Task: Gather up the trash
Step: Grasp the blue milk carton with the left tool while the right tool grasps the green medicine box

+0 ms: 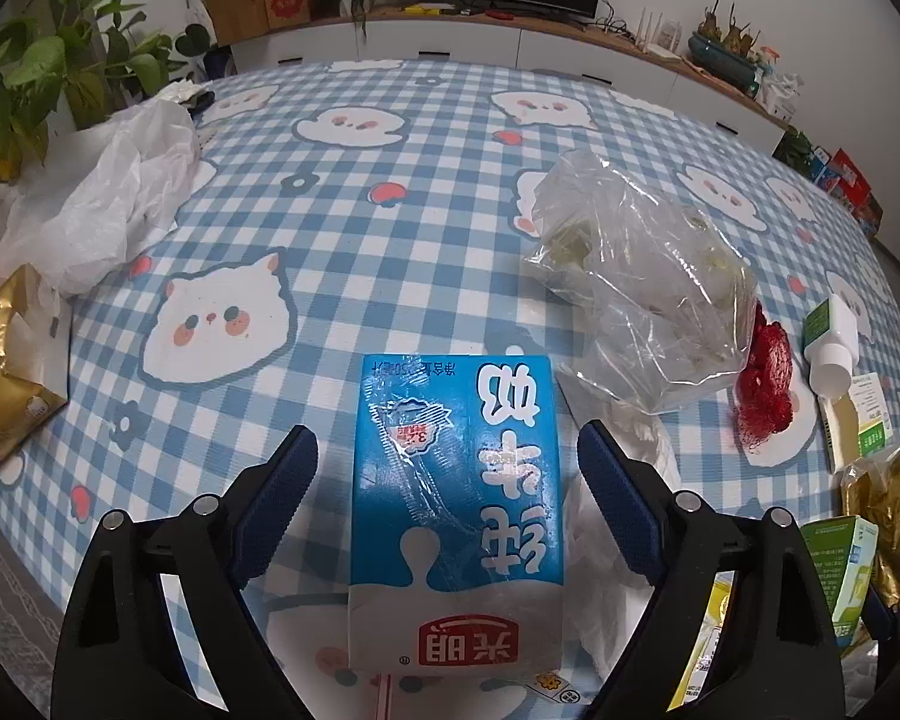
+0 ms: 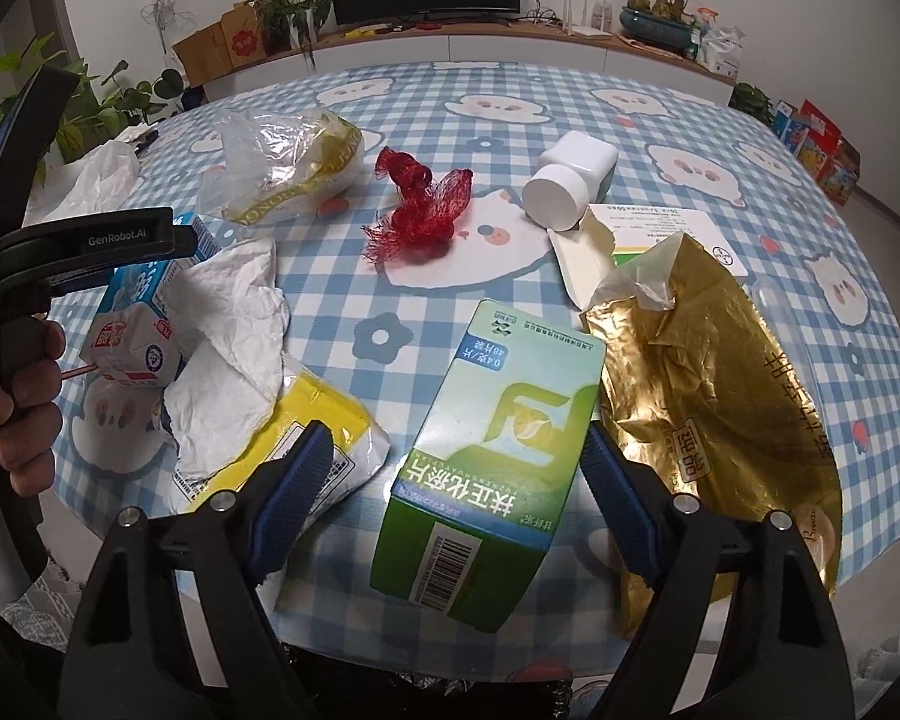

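Observation:
A blue milk carton (image 1: 456, 504) lies flat on the checked tablecloth between the open fingers of my left gripper (image 1: 450, 462), not clamped. It also shows in the right wrist view (image 2: 135, 324), under the left gripper. My right gripper (image 2: 459, 468) is open around a green and white medicine box (image 2: 486, 456) lying on the table, with gaps on both sides. Around them lie a crumpled white tissue (image 2: 228, 348), a yellow and white wrapper (image 2: 306, 438), a gold foil bag (image 2: 714, 384), red mesh netting (image 2: 417, 210) and a clear plastic bag (image 1: 636, 276).
A white pill bottle (image 2: 570, 180) lies beside a leaflet and opened box (image 2: 648, 228). A white plastic bag (image 1: 108, 204) and a gold packet (image 1: 6, 378) sit at the table's left. Plants, a cabinet and a TV stand behind. The table's near edge (image 2: 354, 630) is just below the right gripper.

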{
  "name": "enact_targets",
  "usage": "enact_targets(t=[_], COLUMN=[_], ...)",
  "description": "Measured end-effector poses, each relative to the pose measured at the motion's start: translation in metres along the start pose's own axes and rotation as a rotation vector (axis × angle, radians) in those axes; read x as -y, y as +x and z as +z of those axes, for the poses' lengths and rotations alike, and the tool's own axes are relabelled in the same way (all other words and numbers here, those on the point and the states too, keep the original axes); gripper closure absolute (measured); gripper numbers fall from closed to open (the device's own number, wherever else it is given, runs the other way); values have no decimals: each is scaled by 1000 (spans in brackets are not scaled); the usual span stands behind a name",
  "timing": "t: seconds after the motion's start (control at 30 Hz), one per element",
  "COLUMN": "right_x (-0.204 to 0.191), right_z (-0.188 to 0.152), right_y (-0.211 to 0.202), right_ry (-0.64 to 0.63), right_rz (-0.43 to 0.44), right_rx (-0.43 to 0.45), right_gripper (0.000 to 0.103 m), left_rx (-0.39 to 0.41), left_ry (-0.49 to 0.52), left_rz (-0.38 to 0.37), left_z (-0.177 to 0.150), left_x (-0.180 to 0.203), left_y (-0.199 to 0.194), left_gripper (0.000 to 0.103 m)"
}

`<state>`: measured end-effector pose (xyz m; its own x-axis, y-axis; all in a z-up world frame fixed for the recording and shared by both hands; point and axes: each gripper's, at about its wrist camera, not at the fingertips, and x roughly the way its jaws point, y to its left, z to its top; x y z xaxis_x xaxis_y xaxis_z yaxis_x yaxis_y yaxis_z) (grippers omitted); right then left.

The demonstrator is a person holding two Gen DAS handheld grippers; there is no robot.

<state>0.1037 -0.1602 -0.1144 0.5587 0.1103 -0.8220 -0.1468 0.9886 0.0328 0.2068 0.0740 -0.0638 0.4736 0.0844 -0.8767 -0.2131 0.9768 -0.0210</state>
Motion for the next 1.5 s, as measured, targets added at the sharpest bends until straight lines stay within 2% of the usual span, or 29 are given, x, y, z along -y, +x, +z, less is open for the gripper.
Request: enact_targets(t=[0.23,0.3,0.37,0.57,1.03,1.5], right_x=[2,2,2,3,4,4], right_z=[-1,-1,-1,-1,3,-5], right_y=[1,2,2,3,-26,-61], right_ry=[9,9,5,-1,-4,-15], right_rz=[0,3,-2,-11,-18,-4], right_rx=[-7,-11,-17,-26,26,106], right_gripper=[36,39,45,51,51,51], left_rx=[-29,-32,-36,-37,31,85], left_ry=[-6,-4,-4,-17,-3,19], left_rz=[-6,-9,-10,-16,-27,-69], left_z=[-4,-5,-6,-6,-7,-41], left_x=[-2,-1,0,-1,-5,-9], left_y=[8,8,9,7,-34,-86], left_gripper=[32,39,41,41,42,42])
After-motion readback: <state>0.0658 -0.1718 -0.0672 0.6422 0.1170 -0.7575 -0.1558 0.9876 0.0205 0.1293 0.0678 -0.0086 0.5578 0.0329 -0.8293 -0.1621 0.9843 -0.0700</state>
